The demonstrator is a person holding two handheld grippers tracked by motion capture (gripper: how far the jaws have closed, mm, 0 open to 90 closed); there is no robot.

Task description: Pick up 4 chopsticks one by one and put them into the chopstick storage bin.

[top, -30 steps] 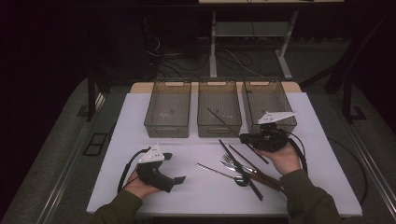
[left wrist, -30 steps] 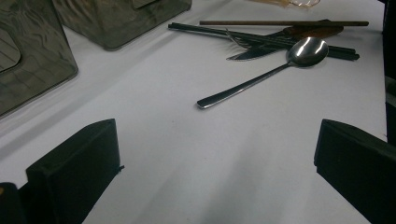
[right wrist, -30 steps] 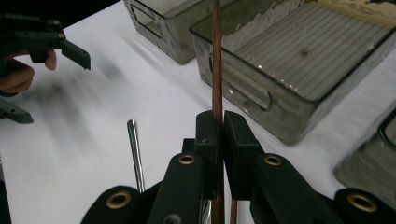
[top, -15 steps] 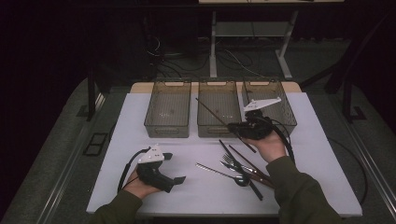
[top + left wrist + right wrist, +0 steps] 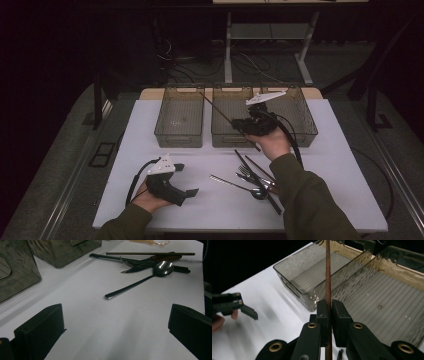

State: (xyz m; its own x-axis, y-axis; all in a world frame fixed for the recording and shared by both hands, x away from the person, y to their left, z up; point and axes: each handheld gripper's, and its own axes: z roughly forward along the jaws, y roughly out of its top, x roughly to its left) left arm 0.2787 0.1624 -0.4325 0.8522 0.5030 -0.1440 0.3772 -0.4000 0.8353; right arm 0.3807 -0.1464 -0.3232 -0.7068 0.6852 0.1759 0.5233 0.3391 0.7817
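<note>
1. My right gripper (image 5: 241,125) is up over the middle bin (image 5: 233,120) of three smoked-plastic bins at the far side of the white surface (image 5: 325,165).
2. Its jaws are closed on a thin brown chopstick (image 5: 220,111). In the right gripper view the stick (image 5: 328,277) runs straight up between the two pads, pinched tight, and carries on below them.
3. In the high view the chopstick slants, its far tip up and left over the gap between the left bin (image 5: 180,120) and the middle bin, its near end down past the gripper toward the surface.
4. The stick is in the air, clear of the surface and not resting in any bin.
5. The right bin (image 5: 300,120) sits partly behind my right hand (image 5: 272,142). I cannot tell what lies in any bin.
6. My left gripper (image 5: 186,180) rests low at the near-left of the surface, held in my left hand (image 5: 150,200). Its jaws stand wide apart with only bare surface between them in the left gripper view.
7. The loose cutlery lies near the right forearm: a spoon (image 5: 142,281), a fork (image 5: 250,175) and dark sticks (image 5: 140,261), overlapping in a small heap.
</note>
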